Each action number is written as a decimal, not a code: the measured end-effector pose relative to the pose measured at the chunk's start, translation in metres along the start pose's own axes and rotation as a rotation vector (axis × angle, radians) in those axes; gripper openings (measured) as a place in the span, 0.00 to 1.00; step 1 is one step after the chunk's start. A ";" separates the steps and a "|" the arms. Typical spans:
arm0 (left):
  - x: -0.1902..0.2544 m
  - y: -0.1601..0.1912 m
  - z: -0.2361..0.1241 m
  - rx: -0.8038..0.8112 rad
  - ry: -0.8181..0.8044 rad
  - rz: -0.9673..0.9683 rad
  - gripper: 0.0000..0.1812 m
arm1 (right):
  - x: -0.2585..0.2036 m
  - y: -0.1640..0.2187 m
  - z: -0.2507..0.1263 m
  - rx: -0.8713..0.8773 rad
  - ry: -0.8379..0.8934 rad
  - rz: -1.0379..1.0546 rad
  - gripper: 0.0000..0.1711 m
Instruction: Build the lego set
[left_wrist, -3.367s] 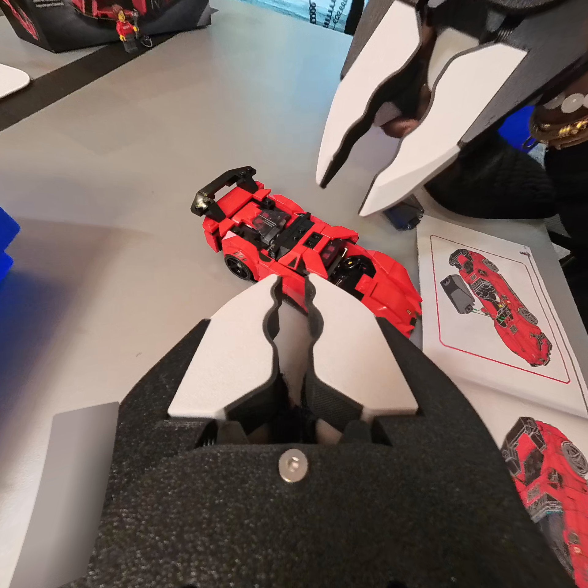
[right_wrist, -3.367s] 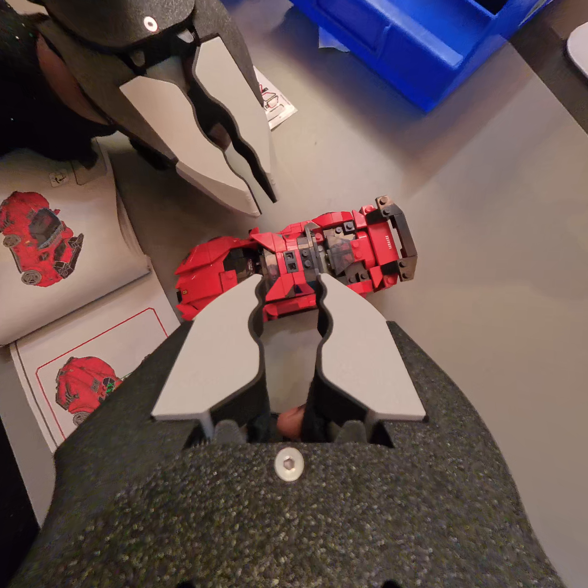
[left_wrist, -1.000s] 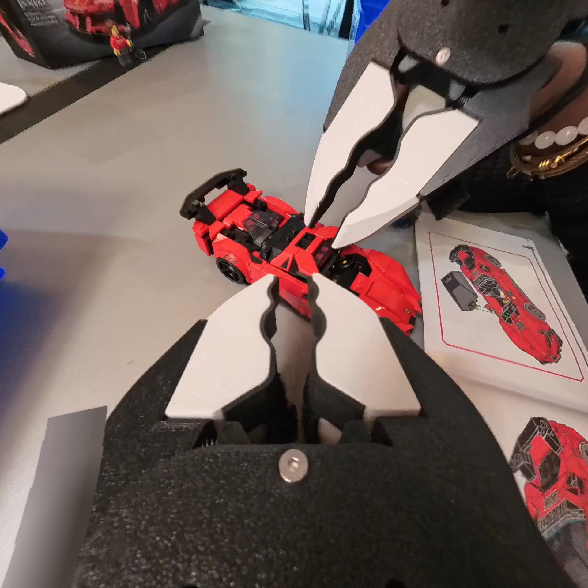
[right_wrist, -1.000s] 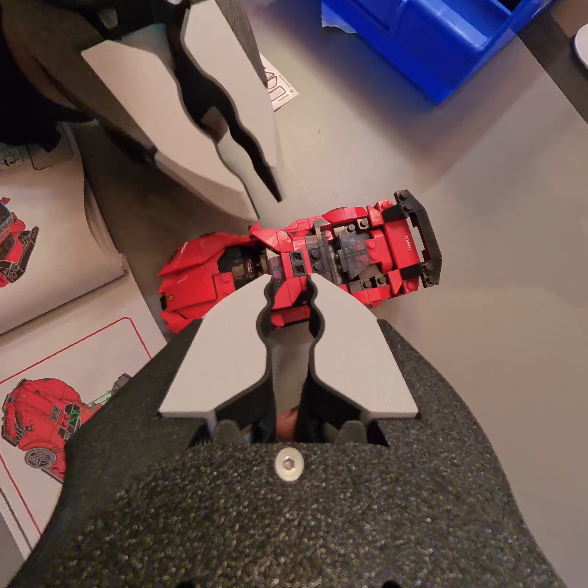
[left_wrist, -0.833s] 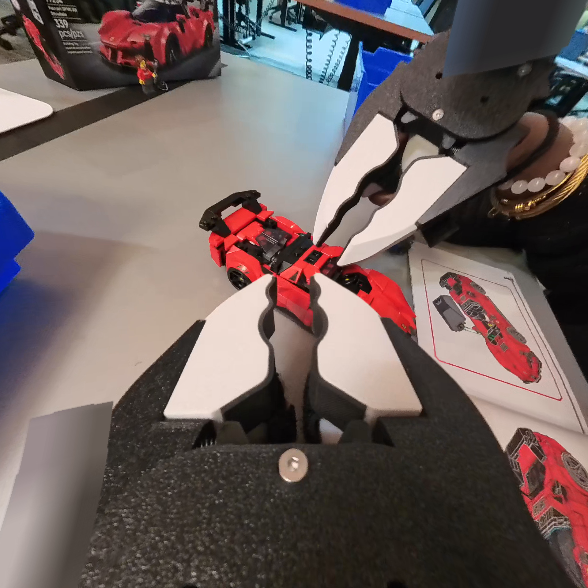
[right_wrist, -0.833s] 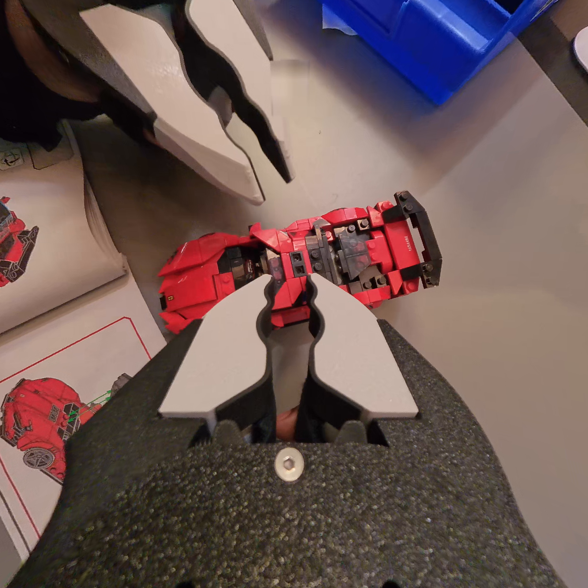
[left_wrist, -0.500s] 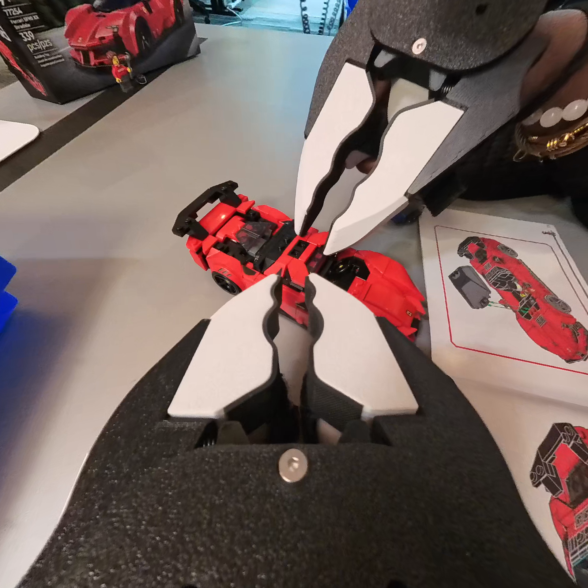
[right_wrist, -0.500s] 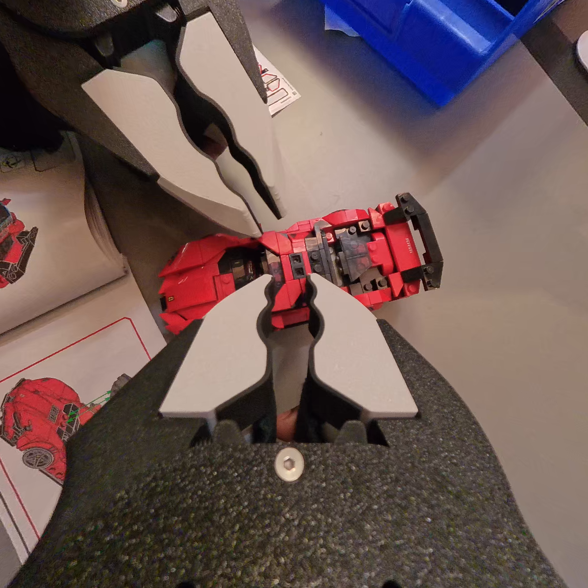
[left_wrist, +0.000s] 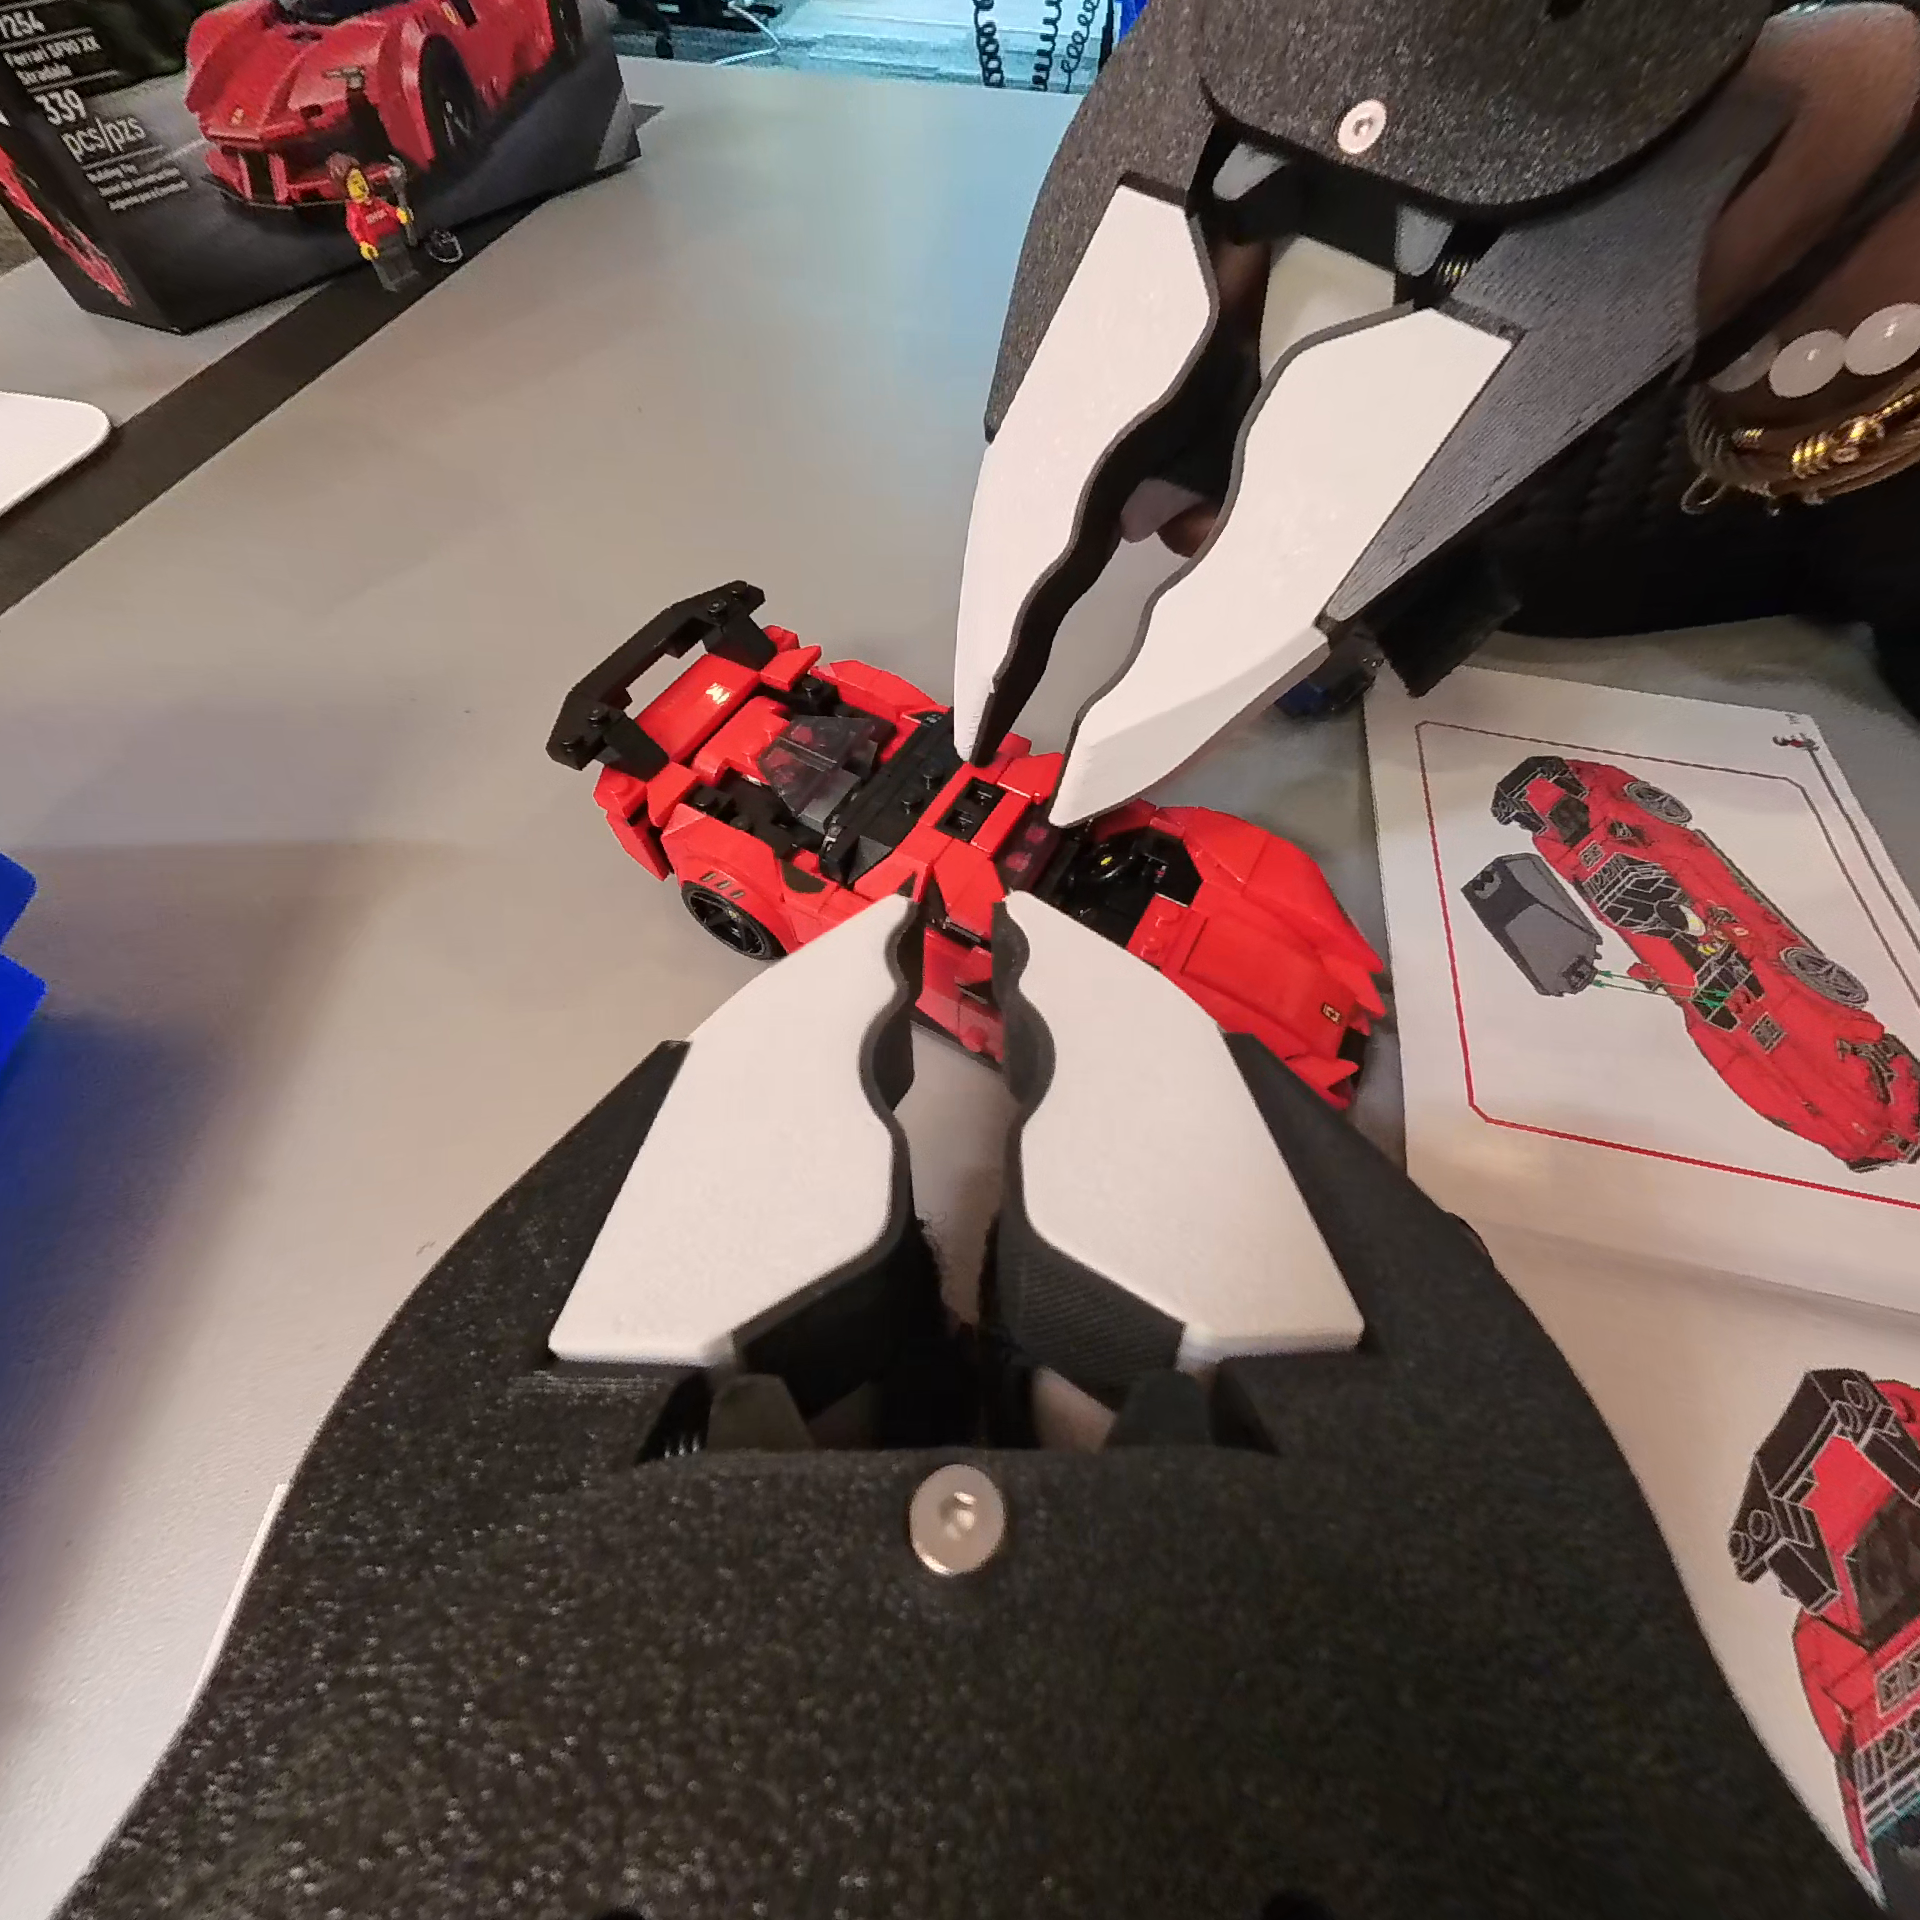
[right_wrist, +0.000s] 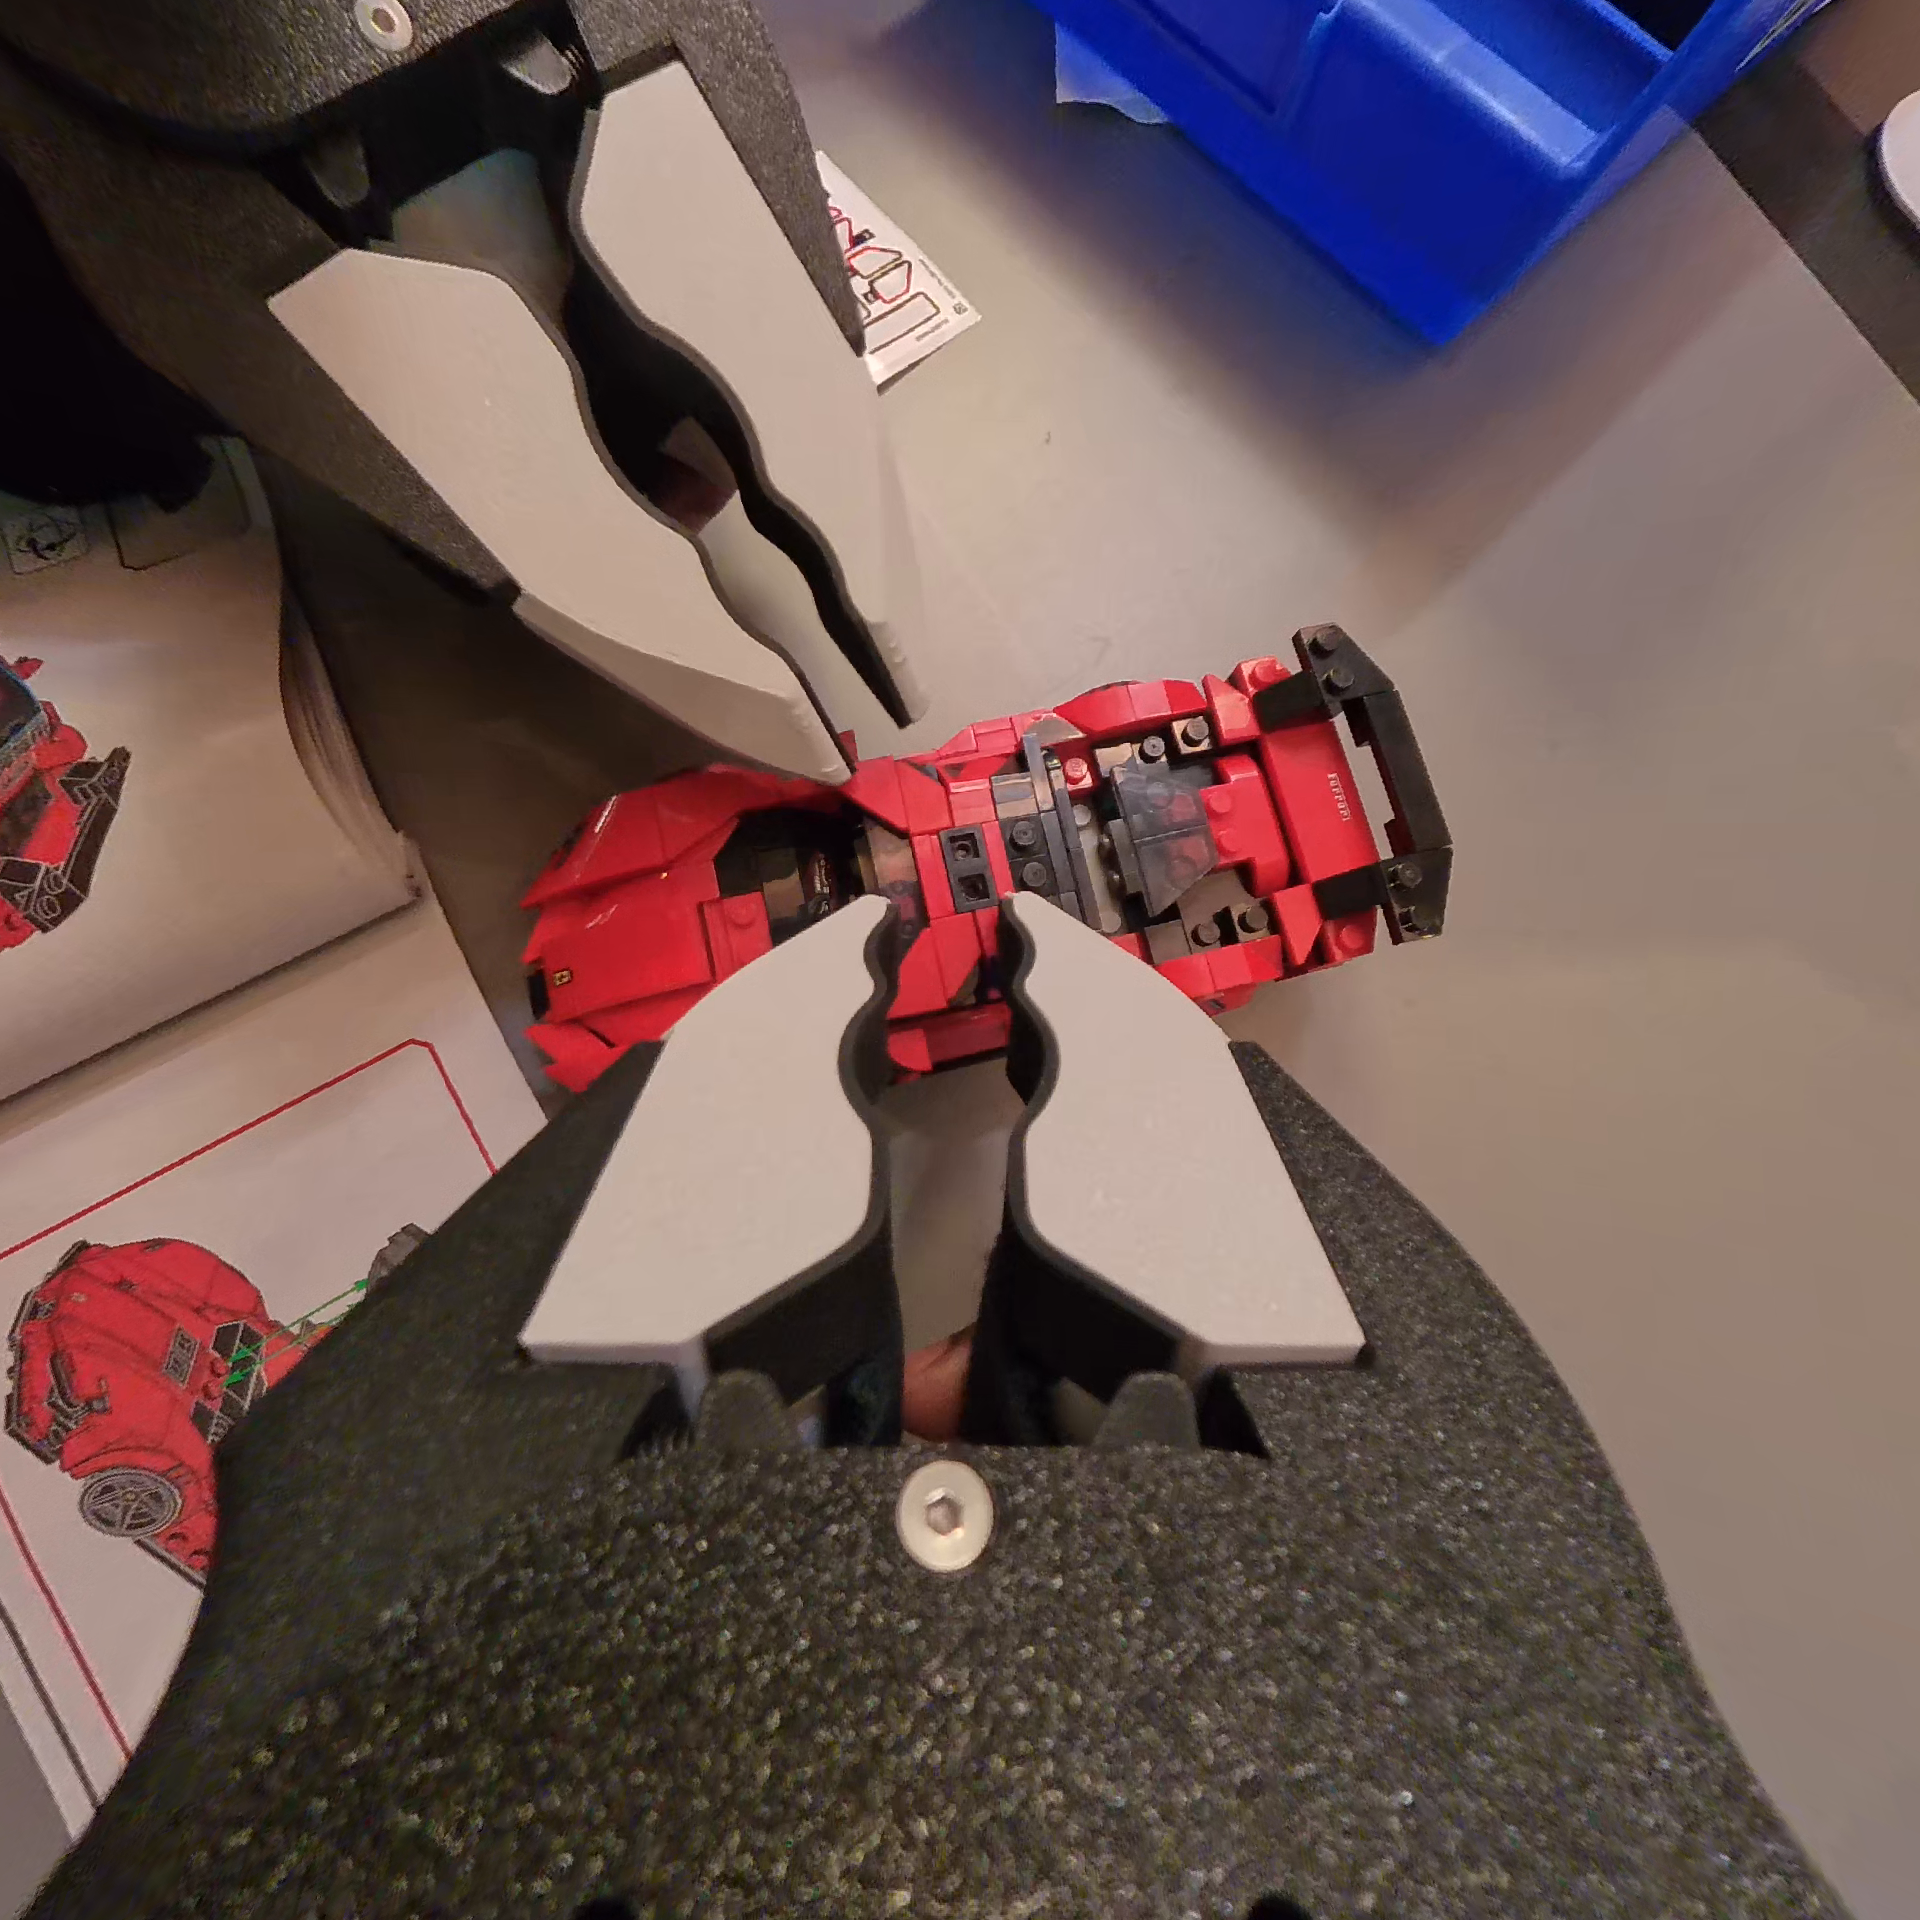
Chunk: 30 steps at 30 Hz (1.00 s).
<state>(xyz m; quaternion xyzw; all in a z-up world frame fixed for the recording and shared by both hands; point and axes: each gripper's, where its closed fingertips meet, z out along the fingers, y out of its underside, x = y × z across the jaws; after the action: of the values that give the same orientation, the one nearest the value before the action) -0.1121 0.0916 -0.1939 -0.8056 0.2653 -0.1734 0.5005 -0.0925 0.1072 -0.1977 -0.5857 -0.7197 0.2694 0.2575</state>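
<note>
A red lego car (left_wrist: 727, 717) with a black rear wing stands on the grey table (left_wrist: 364, 582). Its cockpit is open, with studs showing. My left gripper (left_wrist: 954, 914) is slightly open and empty, its tips against the car's near side. My right gripper (left_wrist: 1023, 781) comes down from the upper right, slightly open and empty, with its tips on the roof's black and red bricks. In the right wrist view the car (right_wrist: 1278, 821) lies crosswise. My right gripper (right_wrist: 945, 904) hovers over its middle. My left gripper (right_wrist: 873, 746) has one fingertip on the car's far edge.
The open instruction booklet (left_wrist: 1662, 1195) lies to the right of the car and also shows in the right wrist view (right_wrist: 260, 1122). The set's box (left_wrist: 312, 135) stands at the far left. A blue bin (right_wrist: 1455, 156) and a sticker sheet (right_wrist: 904, 301) lie beyond the car. A braceleted wrist (left_wrist: 1808, 416) holds the right gripper. Less than 4 cm separates the two grippers' tips.
My left gripper has come down so one fingertip touches the car's edge. The car has turned slightly. My right gripper stays on the roof.
</note>
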 end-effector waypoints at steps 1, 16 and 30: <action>0.000 0.000 0.000 -0.001 0.001 0.001 0.06 | 0.000 0.000 0.000 0.000 -0.001 0.001 0.10; 0.001 0.001 0.001 -0.007 0.008 0.003 0.06 | 0.000 0.002 -0.002 -0.012 -0.002 0.004 0.10; 0.001 0.001 0.000 -0.006 0.007 -0.004 0.07 | 0.005 0.006 -0.009 -0.009 0.022 0.023 0.15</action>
<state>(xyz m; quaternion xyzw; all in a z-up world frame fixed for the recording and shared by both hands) -0.1115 0.0907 -0.1951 -0.8071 0.2659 -0.1766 0.4968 -0.0832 0.1137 -0.1955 -0.5981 -0.7111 0.2627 0.2598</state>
